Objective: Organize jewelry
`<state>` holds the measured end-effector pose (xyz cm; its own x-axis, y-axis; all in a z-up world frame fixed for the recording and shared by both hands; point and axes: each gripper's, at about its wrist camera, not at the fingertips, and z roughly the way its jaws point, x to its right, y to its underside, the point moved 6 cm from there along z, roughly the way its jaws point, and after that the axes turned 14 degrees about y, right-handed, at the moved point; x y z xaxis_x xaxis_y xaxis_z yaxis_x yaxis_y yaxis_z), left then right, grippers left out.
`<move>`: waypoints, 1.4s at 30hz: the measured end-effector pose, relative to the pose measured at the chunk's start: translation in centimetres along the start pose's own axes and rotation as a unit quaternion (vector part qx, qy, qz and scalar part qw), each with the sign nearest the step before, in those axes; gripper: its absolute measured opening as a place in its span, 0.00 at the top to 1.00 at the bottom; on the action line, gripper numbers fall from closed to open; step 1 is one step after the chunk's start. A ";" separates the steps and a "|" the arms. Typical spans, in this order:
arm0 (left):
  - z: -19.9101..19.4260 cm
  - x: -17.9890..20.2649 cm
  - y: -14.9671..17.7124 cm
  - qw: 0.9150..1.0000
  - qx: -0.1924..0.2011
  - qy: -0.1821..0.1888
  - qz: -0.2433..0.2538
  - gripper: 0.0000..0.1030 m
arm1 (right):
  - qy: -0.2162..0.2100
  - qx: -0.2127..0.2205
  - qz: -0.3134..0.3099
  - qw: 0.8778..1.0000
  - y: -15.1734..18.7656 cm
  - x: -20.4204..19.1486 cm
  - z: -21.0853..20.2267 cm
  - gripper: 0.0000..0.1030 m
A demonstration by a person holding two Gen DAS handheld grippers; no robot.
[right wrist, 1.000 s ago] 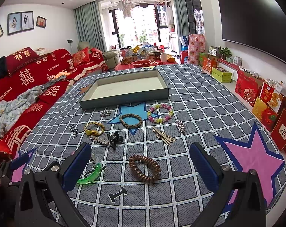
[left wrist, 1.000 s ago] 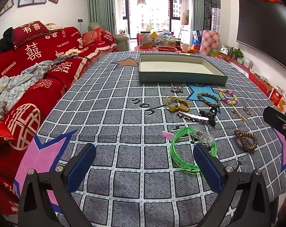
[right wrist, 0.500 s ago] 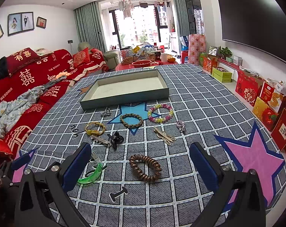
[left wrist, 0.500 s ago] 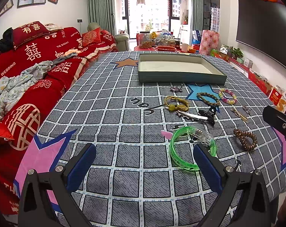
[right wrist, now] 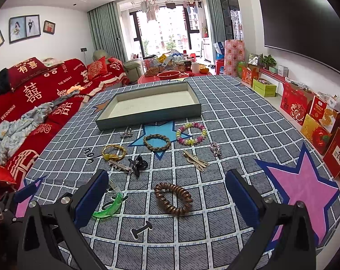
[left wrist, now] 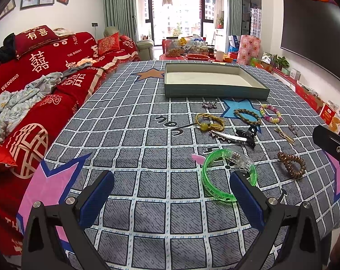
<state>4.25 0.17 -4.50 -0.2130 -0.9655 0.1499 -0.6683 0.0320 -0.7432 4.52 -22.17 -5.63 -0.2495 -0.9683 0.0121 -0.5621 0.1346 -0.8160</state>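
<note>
I am holding both grippers above the near edge of the grid-pattern cloth (right wrist: 226, 112), each with its fingers spread wide and nothing between them. The left gripper (left wrist: 170, 193) is hovering just short of the green bangle (left wrist: 228, 173), whose near rim is lying beside my right-hand blue pad. The right gripper (right wrist: 167, 195) is framing the brown spiral hair tie (right wrist: 172, 198), which is lying flat between the two pads but not touching either.

The remaining pieces are lying loose on the cloth between me and the empty tray (right wrist: 147, 112): the gold bracelet (right wrist: 113, 151), the braided bracelet (right wrist: 156, 142), the pastel bead bracelet (right wrist: 191, 133), the black claw clip (right wrist: 139, 164) and the silver hair clip (right wrist: 120, 166).

In my judgement, the step in hand is the first pick. To do it well:

1. I am lowering the right gripper straight down, keeping the hair tie centred.
2. I am closing across its narrow width, since the coil will likely compress and spring.
3. I am avoiding snagging the cloth under the pads.
4. I am keeping the left gripper clear of the bangle until the tray path is free.
</note>
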 end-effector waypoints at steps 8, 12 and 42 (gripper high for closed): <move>0.0 -0.1 0.1 1.000 0.001 -0.005 0.001 0.00 | -0.001 -0.002 0.001 1.000 0.1 0.0 0.0 0.00; 0.0 -0.1 0.2 1.000 -0.004 0.002 0.000 0.00 | -0.002 -0.005 0.000 1.000 0.2 -0.5 -0.1 0.00; 7.3 1.6 -0.2 0.987 -0.130 0.092 0.028 0.01 | 0.030 -0.161 -0.069 0.984 4.0 0.6 7.7 0.21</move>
<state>9.29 -3.29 -8.88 -0.3654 -0.8974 0.2474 -0.8069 0.1728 -0.5649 8.23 -23.86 -13.31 -0.1942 -0.9693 0.1508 -0.8115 0.0724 -0.5799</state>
